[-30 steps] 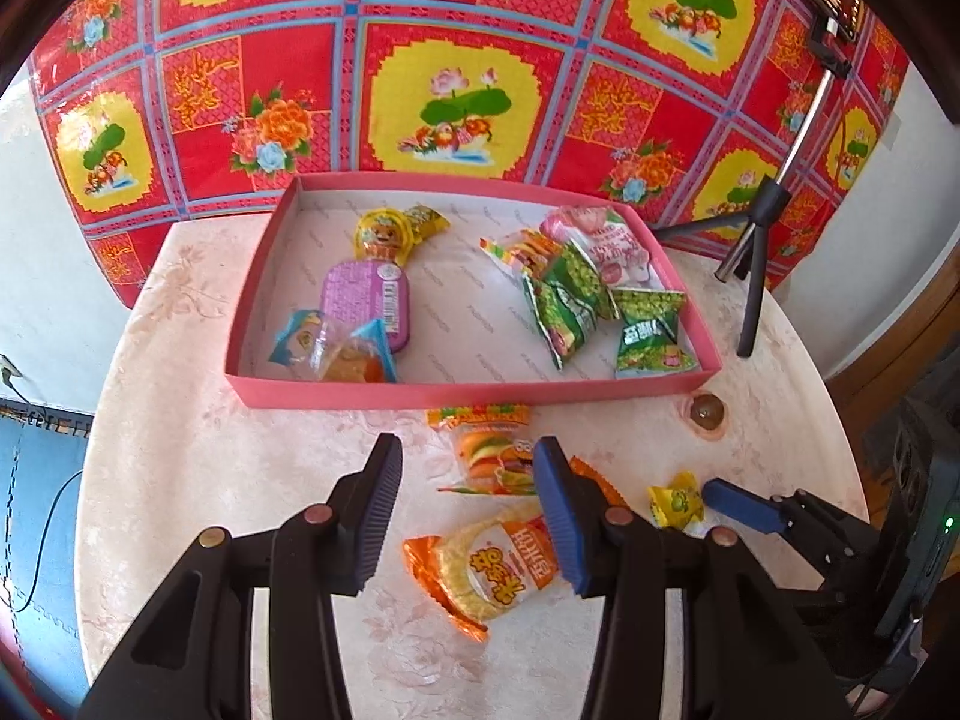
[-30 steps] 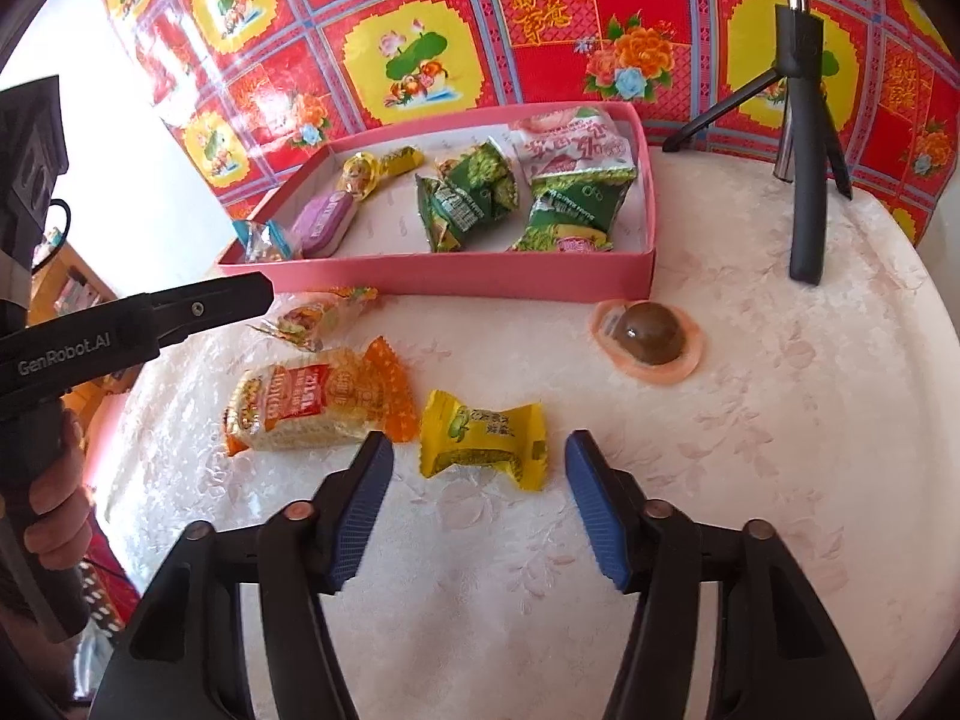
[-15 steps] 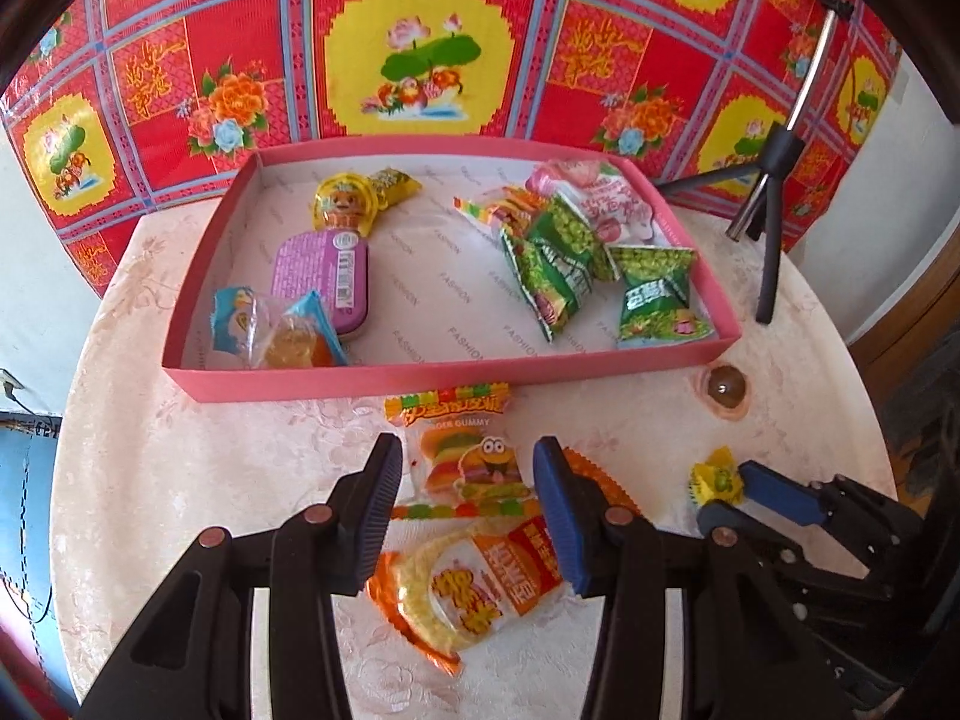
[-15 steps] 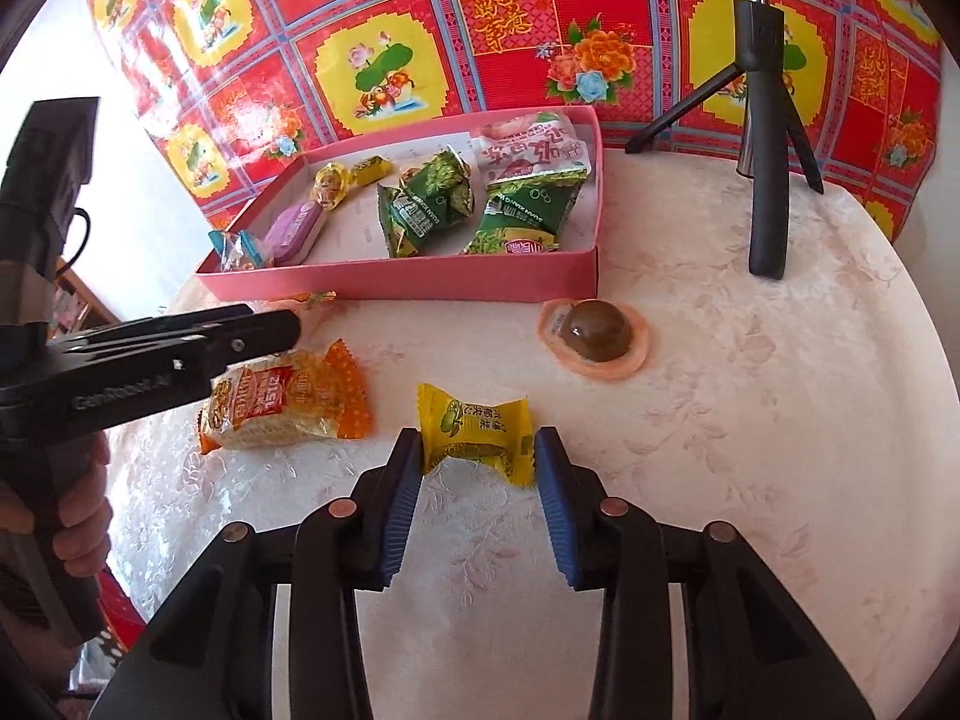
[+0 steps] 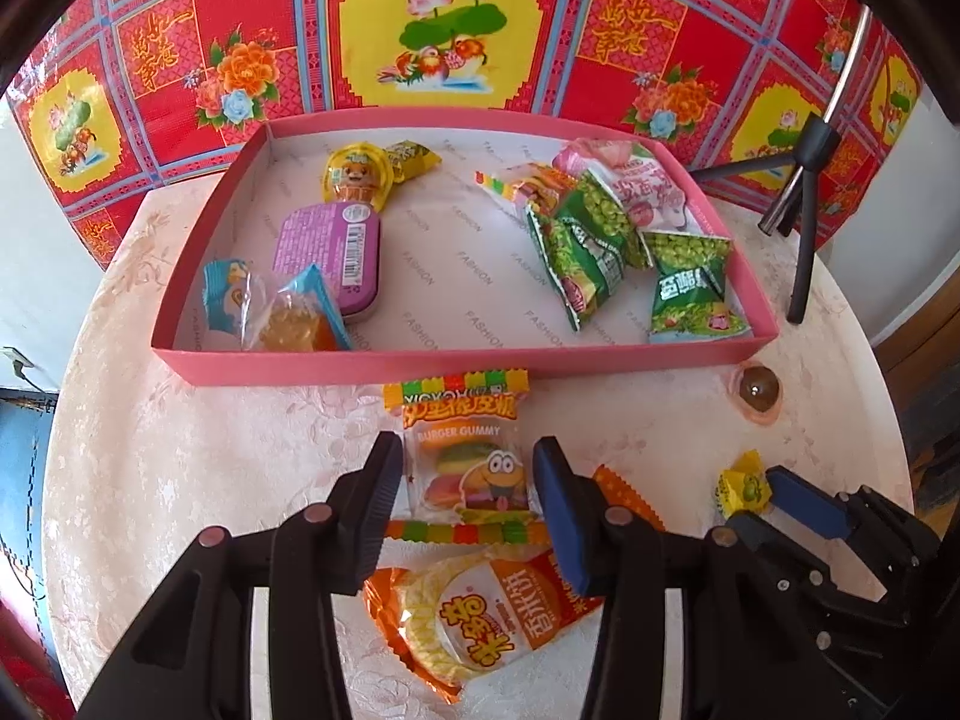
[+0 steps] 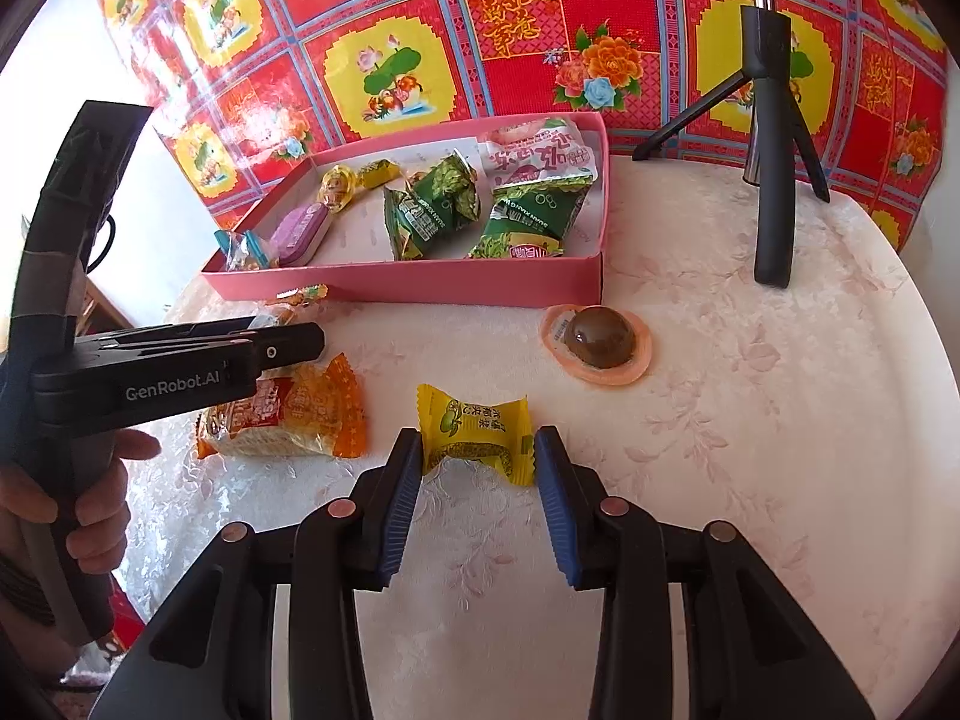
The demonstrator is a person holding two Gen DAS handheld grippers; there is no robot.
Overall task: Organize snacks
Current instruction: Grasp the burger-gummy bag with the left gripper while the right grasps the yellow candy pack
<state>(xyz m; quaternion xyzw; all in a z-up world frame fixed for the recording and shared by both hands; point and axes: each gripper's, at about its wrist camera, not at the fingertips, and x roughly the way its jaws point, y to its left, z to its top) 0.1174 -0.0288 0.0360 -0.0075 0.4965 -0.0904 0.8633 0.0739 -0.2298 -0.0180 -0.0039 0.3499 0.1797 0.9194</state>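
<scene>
A pink tray holds several snacks. On the table in front of it lie a burger gummy packet, an orange rice cracker packet, a yellow candy and a brown jelly cup. My left gripper is open, its jaws either side of the gummy packet. My right gripper has closed in on the yellow candy, with both pads at the wrapper's ends.
A black tripod stands on the table right of the tray. A red and yellow patterned cloth hangs behind. The round table's edge curves close on the right.
My left gripper moved forward until its jaws straddle the gummy packet. My right gripper moved forward and narrowed from wide open onto the yellow candy.
</scene>
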